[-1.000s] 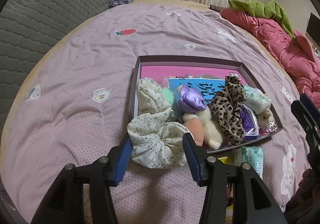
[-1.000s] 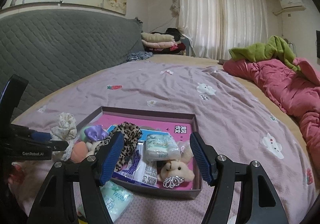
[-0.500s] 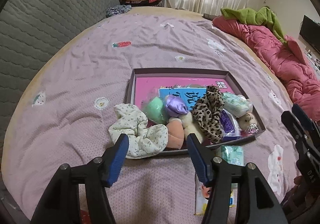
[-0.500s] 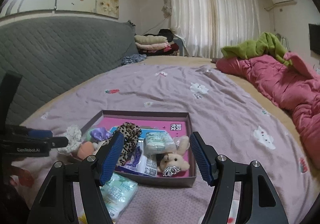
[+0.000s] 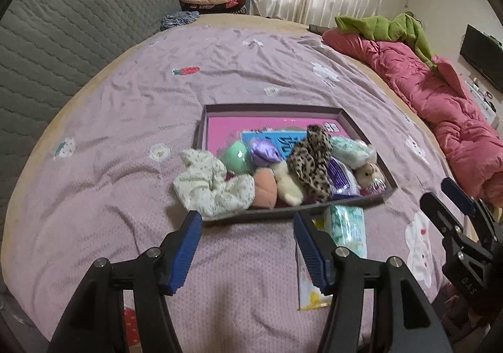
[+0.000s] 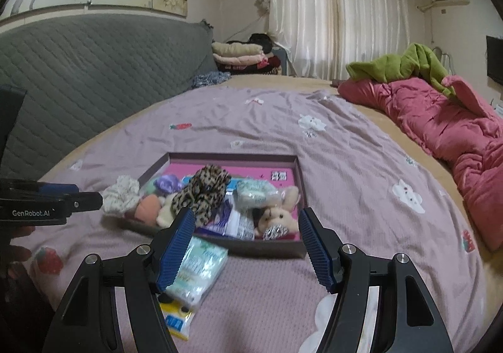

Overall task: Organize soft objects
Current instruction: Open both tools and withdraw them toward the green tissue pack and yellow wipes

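Left wrist view: the left gripper [image 5: 246, 246] hangs over the lilac bedspread [image 5: 125, 120] with its blue jaws spread wide and nothing between them. Just beyond its tips sits the shallow tray [image 5: 361, 129], the landmark here. A floral scrunchie [image 5: 213, 187] is draped over the tray's near-left corner, half in and half out, straight ahead of the left jaw. Inside the tray lie a peach plush [image 5: 265, 191], a leopard scrunchie [image 5: 311, 164] and a small plush bunny [image 5: 367, 173] at the near-right corner. A green tissue pack [image 5: 347, 227] lies outside the tray, against its near wall, beside the right jaw. The right gripper [image 5: 452, 205] shows at the frame's right edge.

Right wrist view: the right gripper [image 6: 245, 246] also stands wide open and empty, short of the tray's [image 6: 232, 157] near wall. The tissue pack [image 6: 196, 271] lies below its left jaw, on the bedspread outside the tray, its long axis running obliquely toward the tray. A yellow packet [image 6: 176, 318] peeks from under it. The left gripper [image 6: 78, 197] points in from the left, toward the floral scrunchie [image 6: 121, 192].

The tissue pack looks the likeliest next pick; the right gripper seems nearer, and should close across its short width.
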The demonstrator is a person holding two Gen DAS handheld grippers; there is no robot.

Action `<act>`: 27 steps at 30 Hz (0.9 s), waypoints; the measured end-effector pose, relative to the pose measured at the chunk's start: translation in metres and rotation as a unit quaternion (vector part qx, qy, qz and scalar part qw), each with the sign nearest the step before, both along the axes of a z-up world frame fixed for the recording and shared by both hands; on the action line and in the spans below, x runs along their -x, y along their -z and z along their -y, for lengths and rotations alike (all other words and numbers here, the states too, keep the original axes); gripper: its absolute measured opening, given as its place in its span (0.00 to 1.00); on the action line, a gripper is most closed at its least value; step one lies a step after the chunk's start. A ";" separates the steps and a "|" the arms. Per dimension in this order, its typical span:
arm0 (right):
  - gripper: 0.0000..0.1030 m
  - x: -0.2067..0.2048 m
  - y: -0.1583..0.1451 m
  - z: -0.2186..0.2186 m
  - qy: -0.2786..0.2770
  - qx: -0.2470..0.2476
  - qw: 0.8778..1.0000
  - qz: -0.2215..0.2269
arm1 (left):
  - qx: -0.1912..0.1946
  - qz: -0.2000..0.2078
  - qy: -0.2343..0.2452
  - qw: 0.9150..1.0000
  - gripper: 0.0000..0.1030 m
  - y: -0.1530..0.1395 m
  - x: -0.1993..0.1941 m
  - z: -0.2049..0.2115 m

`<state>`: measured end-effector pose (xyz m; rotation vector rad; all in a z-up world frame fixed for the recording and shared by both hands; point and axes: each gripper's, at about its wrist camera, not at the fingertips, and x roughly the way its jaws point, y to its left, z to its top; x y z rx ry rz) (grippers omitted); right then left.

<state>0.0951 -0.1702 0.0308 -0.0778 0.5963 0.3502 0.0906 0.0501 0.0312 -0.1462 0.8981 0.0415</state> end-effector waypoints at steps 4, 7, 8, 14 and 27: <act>0.68 0.008 0.004 -0.006 -0.007 0.002 1.000 -0.015 | -0.002 -0.006 0.004 1.000 0.59 0.006 0.010 0.001; 0.68 0.012 0.008 -0.013 -0.013 0.007 1.000 -0.025 | -0.003 -0.010 0.008 1.000 0.58 0.011 0.016 0.004; 0.68 0.014 0.009 -0.016 -0.015 0.009 0.999 -0.028 | -0.002 -0.012 0.010 1.000 0.58 0.012 0.018 0.005; 0.68 0.022 0.011 -0.023 -0.021 0.017 0.999 -0.039 | 0.004 -0.020 0.017 1.000 0.59 0.018 0.029 0.011; 0.68 0.023 0.032 -0.034 -0.023 0.024 0.996 -0.083 | 0.021 -0.048 0.038 0.998 0.59 0.040 0.048 0.022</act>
